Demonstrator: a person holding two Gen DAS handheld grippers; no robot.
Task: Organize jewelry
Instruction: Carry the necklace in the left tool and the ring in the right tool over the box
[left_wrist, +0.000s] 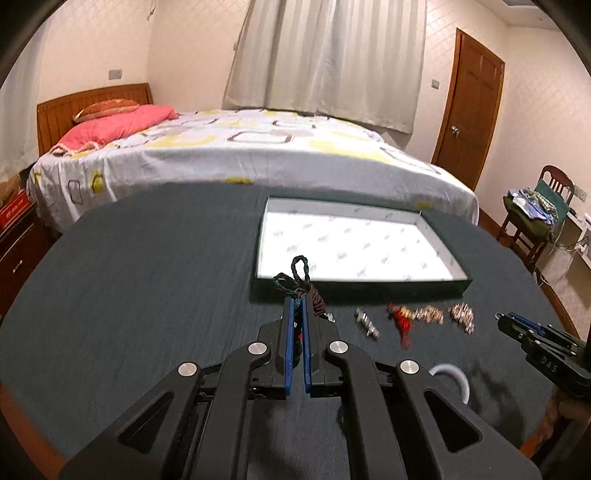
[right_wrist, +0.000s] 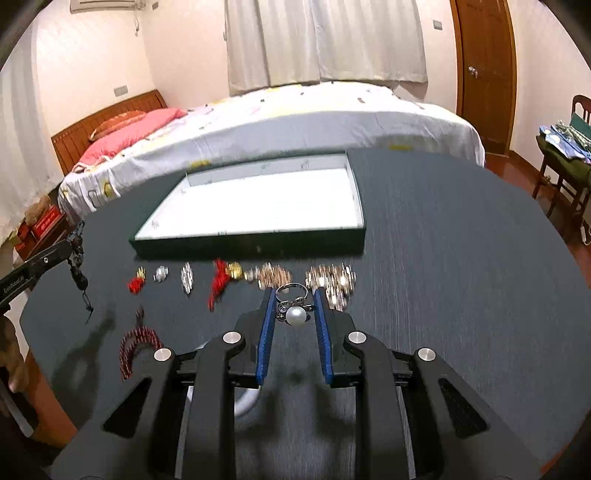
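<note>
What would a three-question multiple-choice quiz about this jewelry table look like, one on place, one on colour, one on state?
1. Where is the tray?
A. on the bed
B. on the dark table, beyond the row of jewelry
C. on the chair

2. What colour are the claws' inner pads?
A. blue
B. yellow
C. white

3. What is the right claw doing?
A. standing empty
B. gripping a pearl ring
C. gripping a red tassel

Answers:
1 B, the tray sits on the table behind the jewelry.
2 A, blue strips line the fingers.
3 B, the pearl ring sits pinched between its fingers.
</note>
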